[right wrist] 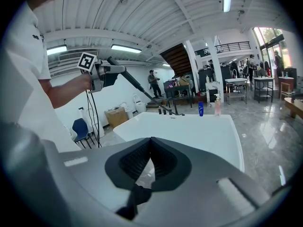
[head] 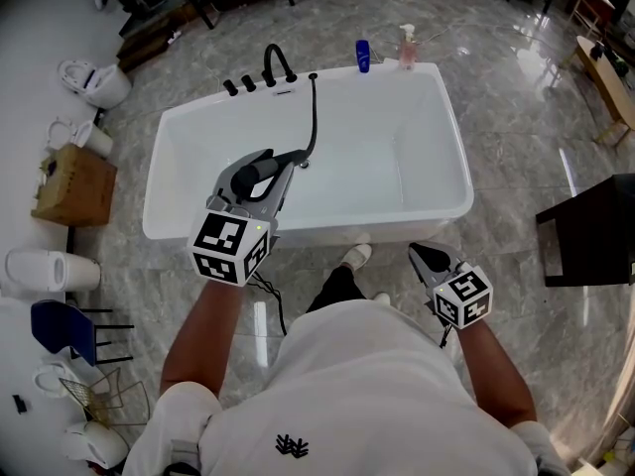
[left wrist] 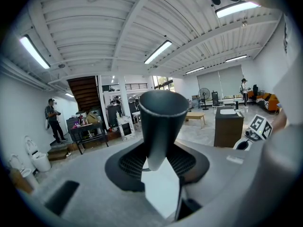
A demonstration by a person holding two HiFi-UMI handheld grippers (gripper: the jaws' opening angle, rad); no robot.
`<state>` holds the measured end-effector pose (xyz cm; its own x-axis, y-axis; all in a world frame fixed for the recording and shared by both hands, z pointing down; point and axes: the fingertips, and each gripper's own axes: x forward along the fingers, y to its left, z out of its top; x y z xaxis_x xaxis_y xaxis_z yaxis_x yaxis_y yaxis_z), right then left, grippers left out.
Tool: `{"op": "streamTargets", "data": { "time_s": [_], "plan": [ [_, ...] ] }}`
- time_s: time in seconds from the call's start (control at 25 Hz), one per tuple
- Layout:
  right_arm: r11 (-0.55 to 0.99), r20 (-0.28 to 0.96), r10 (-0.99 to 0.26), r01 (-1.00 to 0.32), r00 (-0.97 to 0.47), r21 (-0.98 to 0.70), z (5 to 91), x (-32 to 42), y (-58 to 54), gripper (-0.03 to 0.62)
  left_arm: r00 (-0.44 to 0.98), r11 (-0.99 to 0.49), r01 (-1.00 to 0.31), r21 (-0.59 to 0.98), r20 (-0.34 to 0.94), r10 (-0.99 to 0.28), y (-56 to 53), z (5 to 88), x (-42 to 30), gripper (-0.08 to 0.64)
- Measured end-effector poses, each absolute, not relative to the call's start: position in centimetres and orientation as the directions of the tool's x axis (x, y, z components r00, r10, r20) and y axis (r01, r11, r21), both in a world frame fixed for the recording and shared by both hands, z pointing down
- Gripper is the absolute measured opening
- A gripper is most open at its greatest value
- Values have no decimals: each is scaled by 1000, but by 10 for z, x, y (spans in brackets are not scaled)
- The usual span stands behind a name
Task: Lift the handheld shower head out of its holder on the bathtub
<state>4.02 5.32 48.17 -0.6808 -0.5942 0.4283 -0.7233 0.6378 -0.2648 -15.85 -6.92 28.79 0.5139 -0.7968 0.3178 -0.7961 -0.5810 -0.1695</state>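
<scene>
Two grippers in view. Left gripper (head: 276,174) clamps the black shower head (left wrist: 161,122) by its handle, its jaws part-way apart around it. It is raised over the near left part of the white bathtub (head: 417,216). Black hose (head: 315,117) runs from the shower head to the far rim beside the faucet (head: 279,63). Right gripper (head: 429,259): jaws together, nothing between them, low at the person's right, outside the tub.

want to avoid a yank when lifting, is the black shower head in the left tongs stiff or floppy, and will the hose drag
The shower head looks like a rigid, smooth black tube, so probably stiff but maybe slippery in the left tongs. Its hose runs down to the bathtub rim, so it likely flexes and tugs back.
</scene>
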Motion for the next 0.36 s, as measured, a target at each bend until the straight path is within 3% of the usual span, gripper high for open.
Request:
{"op": "streamTargets", "data": {
  "time_s": [0.36],
  "plan": [
    [637,428,-596,-725,-679,-262,484,40,52,11,518,-584,-794,-170,315,-795,-70,287,-157,138]
  ]
}}
